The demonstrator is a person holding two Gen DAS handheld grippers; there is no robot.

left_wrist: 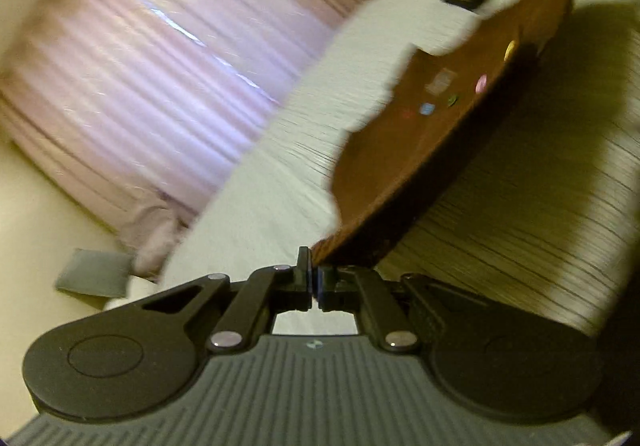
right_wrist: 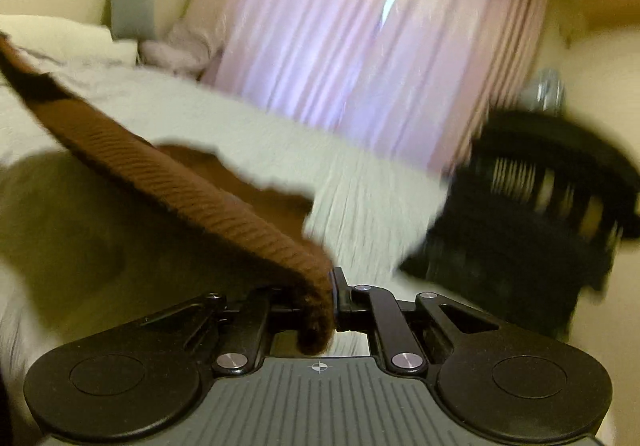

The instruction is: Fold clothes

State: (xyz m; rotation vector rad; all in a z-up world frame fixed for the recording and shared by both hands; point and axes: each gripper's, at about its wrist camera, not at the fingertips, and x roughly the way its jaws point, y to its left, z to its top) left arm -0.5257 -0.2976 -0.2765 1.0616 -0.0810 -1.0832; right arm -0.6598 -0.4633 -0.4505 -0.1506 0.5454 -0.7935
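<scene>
A brown knitted garment [left_wrist: 404, 162] with small coloured patches on it hangs stretched above a white bedspread [left_wrist: 280, 174]. My left gripper [left_wrist: 314, 280] is shut on one edge of it, and the cloth runs up and to the right from the jaws. In the right wrist view the same brown garment [right_wrist: 224, 206] shows a ribbed hem. My right gripper [right_wrist: 330, 302] is shut on that hem, a fold of it bunched between the fingers. The garment stretches away to the upper left. Both views are blurred by motion.
Pink curtains [right_wrist: 360, 46] cover the far wall. A grey pillow [right_wrist: 130, 8] and a white pillow [right_wrist: 60, 36] lie at the head of the bed. A black slatted chair [right_wrist: 540, 198] stands to the right of the bed.
</scene>
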